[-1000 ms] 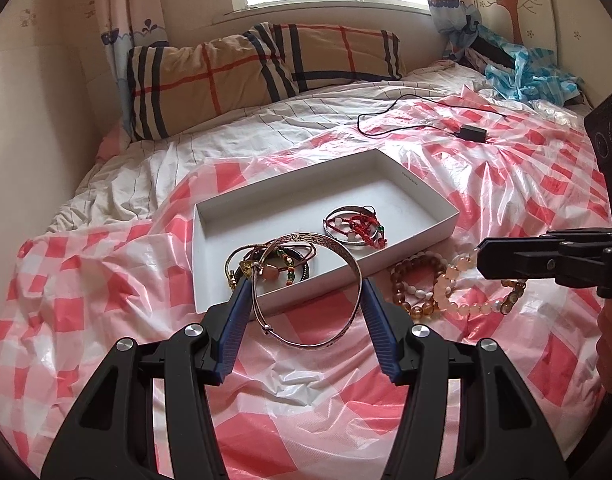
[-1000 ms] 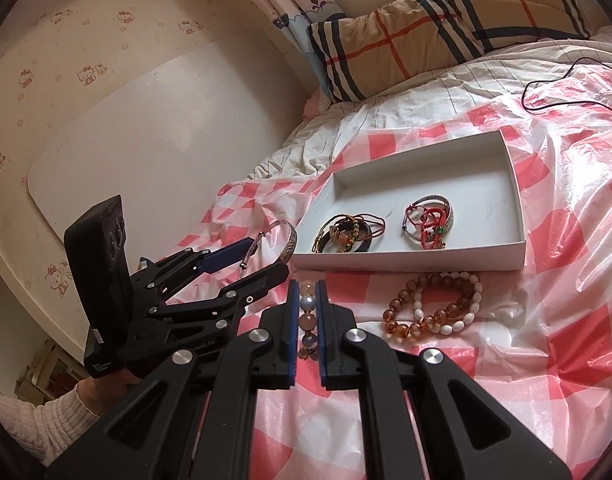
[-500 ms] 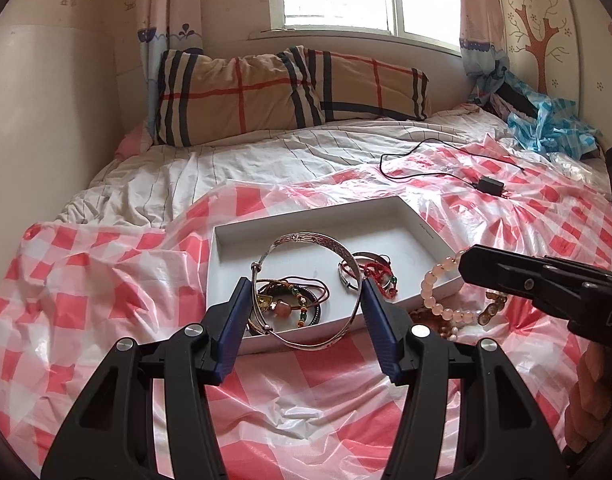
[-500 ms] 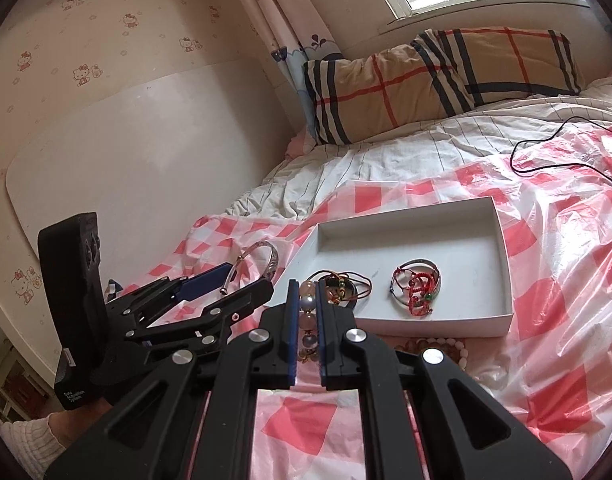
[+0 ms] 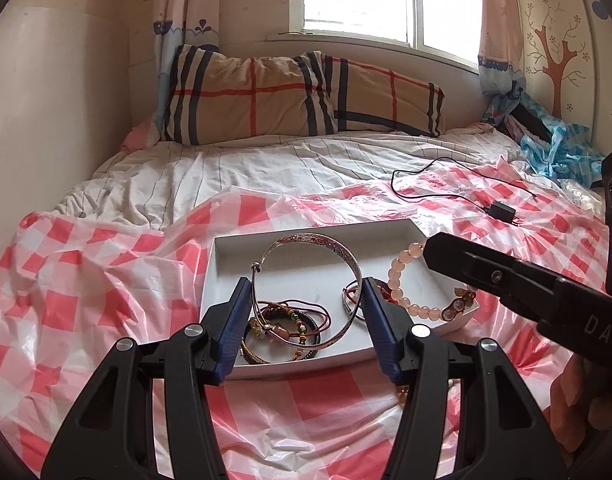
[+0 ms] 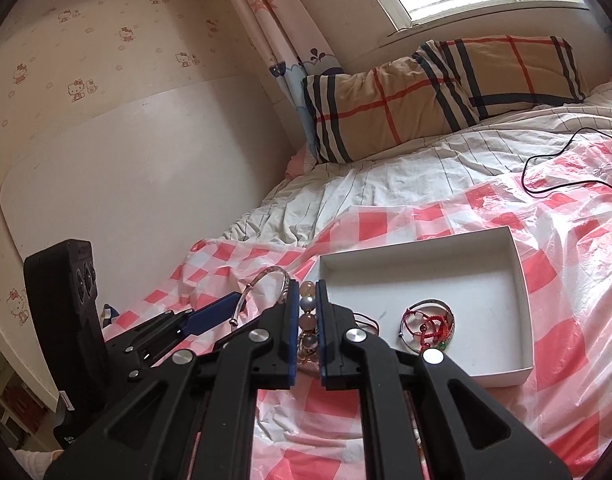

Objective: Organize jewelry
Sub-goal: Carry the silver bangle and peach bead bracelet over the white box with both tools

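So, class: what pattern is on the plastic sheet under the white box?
Red-and-white checks on the plastic sheet, clearest in the left wrist view.

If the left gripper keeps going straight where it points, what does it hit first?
Likely the floor of the shallow white cardboard box. The left gripper, clamping the silver bangle, aims into it; depth is unclear.

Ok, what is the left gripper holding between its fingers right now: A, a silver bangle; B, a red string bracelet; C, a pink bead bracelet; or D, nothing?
A: the left gripper has the silver bangle spanning the gap between its blue fingers, held above the white box, while the pink bead bracelet hangs from the right gripper.
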The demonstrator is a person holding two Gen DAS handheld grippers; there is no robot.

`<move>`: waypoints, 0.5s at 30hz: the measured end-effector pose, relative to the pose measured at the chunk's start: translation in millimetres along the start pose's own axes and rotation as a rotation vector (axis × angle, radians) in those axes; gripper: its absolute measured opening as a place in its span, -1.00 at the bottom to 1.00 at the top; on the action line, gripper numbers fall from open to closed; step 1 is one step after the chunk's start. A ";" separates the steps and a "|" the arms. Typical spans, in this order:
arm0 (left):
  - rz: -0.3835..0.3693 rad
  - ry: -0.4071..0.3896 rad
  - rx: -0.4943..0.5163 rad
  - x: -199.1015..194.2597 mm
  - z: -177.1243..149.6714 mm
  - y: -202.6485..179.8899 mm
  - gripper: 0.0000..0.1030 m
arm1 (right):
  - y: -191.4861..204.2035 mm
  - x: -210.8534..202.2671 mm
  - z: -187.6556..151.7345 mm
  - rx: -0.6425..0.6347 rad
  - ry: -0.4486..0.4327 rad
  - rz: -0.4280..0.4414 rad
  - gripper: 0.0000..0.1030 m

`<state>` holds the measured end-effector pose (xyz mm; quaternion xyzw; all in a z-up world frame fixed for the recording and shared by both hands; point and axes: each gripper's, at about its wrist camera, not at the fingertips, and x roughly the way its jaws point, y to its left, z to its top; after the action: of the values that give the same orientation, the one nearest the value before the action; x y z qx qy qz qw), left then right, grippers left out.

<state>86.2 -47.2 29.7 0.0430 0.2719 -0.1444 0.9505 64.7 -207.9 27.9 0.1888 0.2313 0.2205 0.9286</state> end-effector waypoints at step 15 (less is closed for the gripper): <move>0.007 0.015 -0.011 27.1 4.7 -7.4 0.03 | -24.0 16.1 11.8 0.037 -0.011 -0.022 -0.83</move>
<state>108.4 -61.8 19.3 0.0396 0.2798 -0.1391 0.9491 91.3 -222.8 21.2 0.2049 0.2322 0.2048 0.9285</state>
